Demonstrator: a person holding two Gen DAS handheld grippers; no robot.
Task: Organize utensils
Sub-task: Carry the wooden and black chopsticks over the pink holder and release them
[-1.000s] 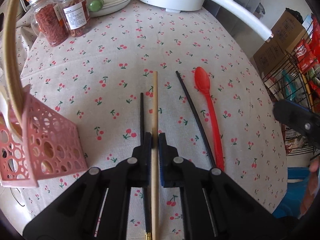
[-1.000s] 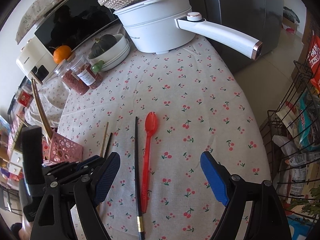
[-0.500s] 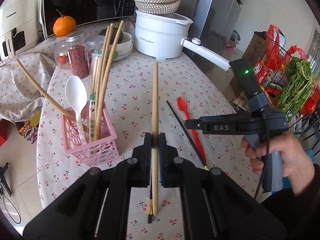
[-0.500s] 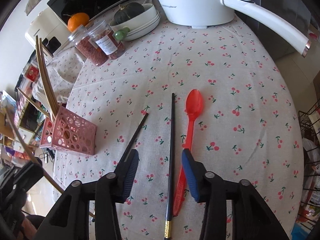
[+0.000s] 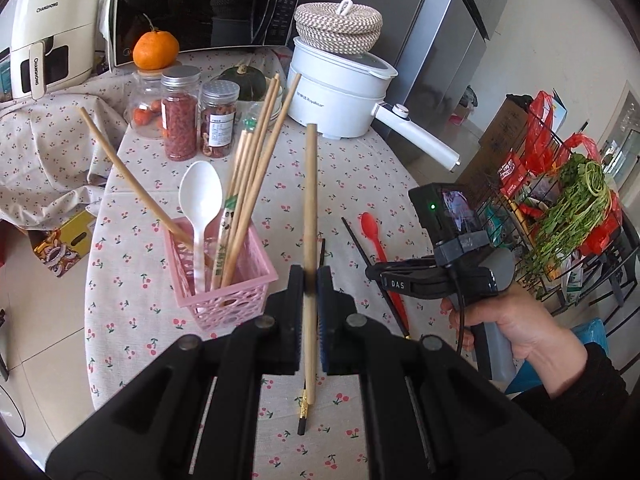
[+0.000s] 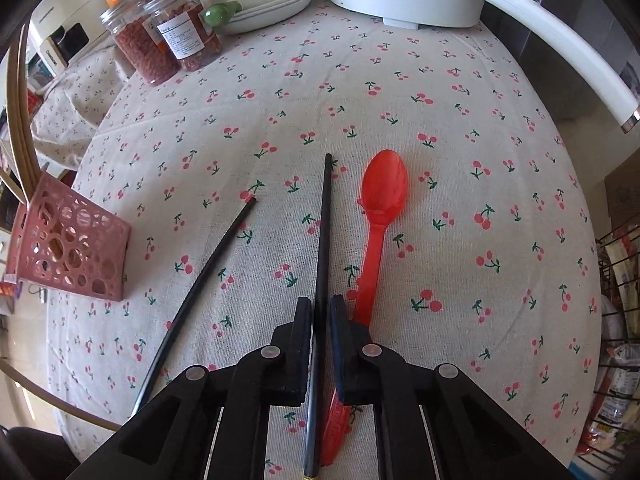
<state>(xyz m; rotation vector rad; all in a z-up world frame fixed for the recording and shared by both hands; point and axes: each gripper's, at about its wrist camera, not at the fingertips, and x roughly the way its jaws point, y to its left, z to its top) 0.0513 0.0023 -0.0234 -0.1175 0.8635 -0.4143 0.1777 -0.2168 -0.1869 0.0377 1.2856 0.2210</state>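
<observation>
My left gripper (image 5: 311, 276) is shut on a wooden chopstick (image 5: 309, 200) and holds it above the table, to the right of the pink basket (image 5: 248, 284). The basket holds several wooden chopsticks and a white spoon (image 5: 200, 196). My right gripper (image 6: 320, 308) is low over the table with its jaws closed around a black chopstick (image 6: 323, 224). A second black chopstick (image 6: 216, 268) lies to its left and a red spoon (image 6: 380, 208) lies to its right. The right gripper also shows in the left wrist view (image 5: 374, 274).
Two spice jars (image 6: 164, 40), an orange (image 5: 155, 50), a bowl stack (image 6: 272, 4) and a white electric pot (image 5: 340, 92) with a long handle (image 6: 560, 52) stand at the back. A wire rack (image 5: 560, 220) with groceries is at the right of the table.
My left gripper lifted the wooden chopstick off the table and tilted up near the basket. My right gripper lowered onto the black chopstick and its jaws closed around it.
</observation>
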